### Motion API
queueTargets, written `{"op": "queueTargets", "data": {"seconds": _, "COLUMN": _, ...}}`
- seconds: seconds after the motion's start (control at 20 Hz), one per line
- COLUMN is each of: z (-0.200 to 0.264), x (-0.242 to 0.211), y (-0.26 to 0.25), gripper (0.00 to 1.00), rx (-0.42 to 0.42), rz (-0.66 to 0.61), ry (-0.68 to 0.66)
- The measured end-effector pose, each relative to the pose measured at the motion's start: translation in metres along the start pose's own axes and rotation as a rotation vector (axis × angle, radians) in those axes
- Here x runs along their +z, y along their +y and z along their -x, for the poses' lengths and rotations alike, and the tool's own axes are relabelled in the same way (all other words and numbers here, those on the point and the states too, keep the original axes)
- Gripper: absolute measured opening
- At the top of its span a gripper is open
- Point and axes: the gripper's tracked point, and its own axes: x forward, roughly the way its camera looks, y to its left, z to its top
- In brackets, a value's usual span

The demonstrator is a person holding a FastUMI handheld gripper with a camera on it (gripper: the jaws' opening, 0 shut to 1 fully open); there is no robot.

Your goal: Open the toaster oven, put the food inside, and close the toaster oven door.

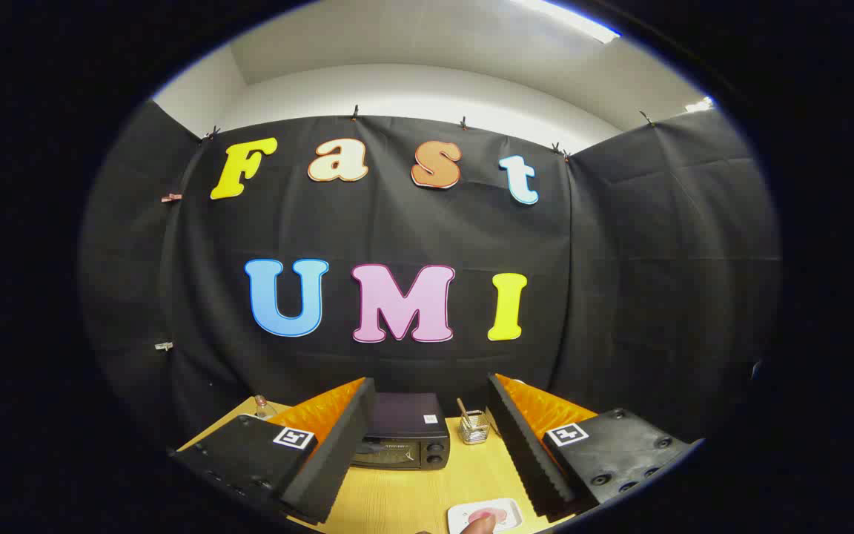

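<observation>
A small black toaster oven (pixel 405 434) stands on the wooden table (pixel 397 500), seen from above and beyond my fingers, its glass door shut and two knobs on its right side. My gripper (pixel 431 445) is held high above the table and is open, with nothing between the two black fingers with orange backs. Just ahead of the right finger lies a white plate (pixel 488 514) with a pink piece of food (pixel 488 515) on it. A fingertip (pixel 480 525) of a person touches the plate's near edge.
A small glass jar (pixel 475 428) with a stick in it stands right of the oven near the back wall. A clear bottle (pixel 264 406) stands behind the left finger at the table's back left corner.
</observation>
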Motion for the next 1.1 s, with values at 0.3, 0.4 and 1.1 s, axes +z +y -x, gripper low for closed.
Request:
{"op": "queueTargets", "data": {"seconds": 0.3, "z": -0.004, "x": -0.003, "y": -0.001, "gripper": 0.97, "rx": -0.005, "rz": 0.004, "ry": 0.005}}
{"op": "queueTargets", "data": {"seconds": 0.4, "z": -0.003, "x": -0.004, "y": -0.001, "gripper": 0.97, "rx": -0.006, "rz": 0.003, "ry": 0.005}}
{"op": "queueTargets", "data": {"seconds": 1.1, "z": -0.010, "x": -0.022, "y": 0.013, "gripper": 0.97, "rx": 0.020, "rz": -0.010, "ry": 0.038}}
